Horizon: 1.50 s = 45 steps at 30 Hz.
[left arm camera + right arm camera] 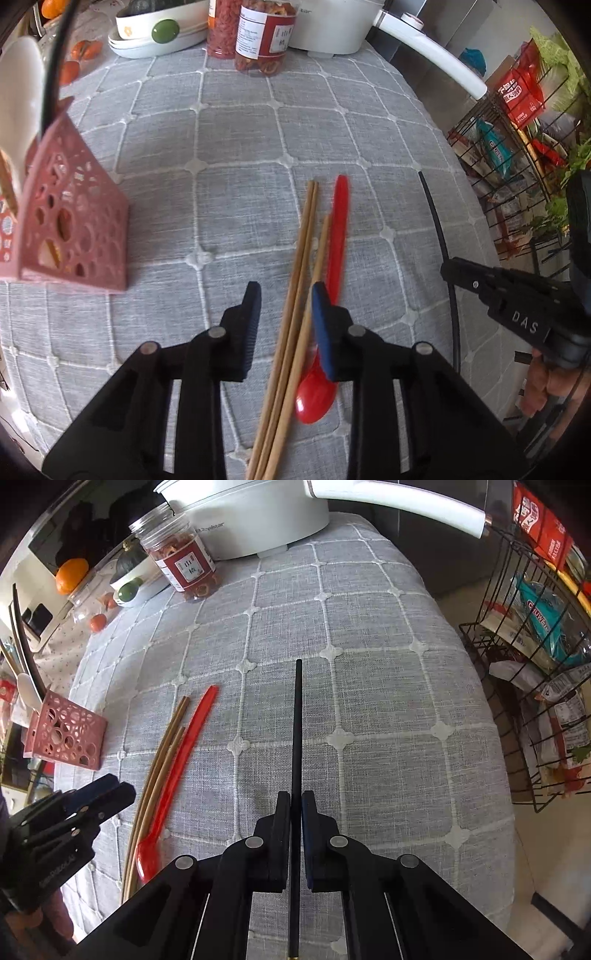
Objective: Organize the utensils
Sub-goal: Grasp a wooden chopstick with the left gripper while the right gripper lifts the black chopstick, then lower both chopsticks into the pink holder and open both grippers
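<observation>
Jaws: right gripper [295,805] clamped on a black chopstick [296,731]; left gripper [284,314] part-open astride wooden chopsticks [295,295], pads not touching | Location: on the tablecloth [240,147] beside a red spoon [334,258], pink holder [74,229] nearby | Handling: light, stiff, slippery; grip mid-shaft | Look: thin, tan, bundled.

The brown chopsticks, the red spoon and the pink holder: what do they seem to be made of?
Brown chopsticks: likely bamboo or wood, matte tan with faint lengthwise grain.
Red spoon: probably plastic, uniformly bright red, glossy, slightly translucent.
Pink holder: probably moulded plastic, matte, with thin walls pierced by round holes.
</observation>
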Motion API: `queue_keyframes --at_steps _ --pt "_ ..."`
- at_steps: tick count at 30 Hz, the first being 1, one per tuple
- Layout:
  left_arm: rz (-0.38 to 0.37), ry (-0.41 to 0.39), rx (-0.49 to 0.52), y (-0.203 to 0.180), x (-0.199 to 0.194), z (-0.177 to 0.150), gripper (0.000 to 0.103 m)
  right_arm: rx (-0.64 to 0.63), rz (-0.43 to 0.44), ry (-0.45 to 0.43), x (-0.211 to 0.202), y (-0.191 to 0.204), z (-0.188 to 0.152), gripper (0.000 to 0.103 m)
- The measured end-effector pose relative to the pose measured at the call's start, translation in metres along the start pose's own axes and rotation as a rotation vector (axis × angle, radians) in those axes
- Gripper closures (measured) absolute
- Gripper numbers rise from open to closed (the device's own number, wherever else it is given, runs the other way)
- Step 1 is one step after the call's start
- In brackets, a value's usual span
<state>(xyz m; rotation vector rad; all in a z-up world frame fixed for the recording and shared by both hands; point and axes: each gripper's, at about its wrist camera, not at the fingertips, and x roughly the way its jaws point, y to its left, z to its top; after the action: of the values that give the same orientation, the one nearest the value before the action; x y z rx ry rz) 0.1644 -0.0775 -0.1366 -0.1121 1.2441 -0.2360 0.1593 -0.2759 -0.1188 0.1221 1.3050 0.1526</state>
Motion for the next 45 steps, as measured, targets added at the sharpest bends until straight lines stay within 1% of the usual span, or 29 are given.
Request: queue_keyframes --at_steps 4,7,11,12,14,18,20,24,28,35,41,42,45 --pt "0.015 0.012 0.013 -0.009 0.011 0.008 0.081 0.001 0.014 0.013 0.004 0.001 -0.001 0.097" --pt "0.032 0.017 0.016 -0.012 0.015 0.014 0.082 -0.005 0.022 0.023 0.008 0.004 -0.001 0.097" --pt "0.043 0.064 0.011 -0.011 0.019 0.023 0.082 -0.019 0.021 0.036 0.012 0.006 -0.002 0.097" --pt "0.042 0.077 0.009 -0.011 0.020 0.025 0.083 -0.027 0.020 0.038 0.014 0.007 -0.002 0.097" --pt "0.058 0.109 0.015 -0.010 0.024 0.027 0.092 -0.038 0.019 0.041 0.018 0.010 -0.003 0.097" --pt "0.081 0.087 0.063 -0.015 0.022 0.024 0.092 -0.038 0.011 0.035 0.019 0.012 -0.003 0.096" --pt "0.094 0.076 0.068 -0.015 0.020 0.022 0.093 -0.050 0.000 0.032 0.019 0.015 -0.003 0.096" --pt "0.093 0.020 0.070 -0.012 0.003 0.013 0.093 -0.069 -0.039 0.022 0.019 0.022 -0.004 0.097" --pt "0.071 -0.062 0.094 -0.008 -0.032 0.002 0.094 -0.078 -0.007 -0.009 0.010 0.021 -0.007 0.097" --pt "0.026 -0.226 0.103 0.007 -0.099 -0.022 0.094 -0.123 0.048 -0.183 -0.050 0.035 -0.020 0.097" --pt "0.015 -0.361 0.114 0.014 -0.139 -0.044 0.095 -0.152 0.082 -0.306 -0.092 0.053 -0.035 0.097" --pt "0.008 -0.378 0.114 0.016 -0.145 -0.047 0.098 -0.159 0.084 -0.325 -0.097 0.058 -0.037 0.097" --pt "-0.004 -0.449 0.111 0.020 -0.164 -0.052 0.098 -0.179 0.095 -0.384 -0.113 0.071 -0.041 0.097"
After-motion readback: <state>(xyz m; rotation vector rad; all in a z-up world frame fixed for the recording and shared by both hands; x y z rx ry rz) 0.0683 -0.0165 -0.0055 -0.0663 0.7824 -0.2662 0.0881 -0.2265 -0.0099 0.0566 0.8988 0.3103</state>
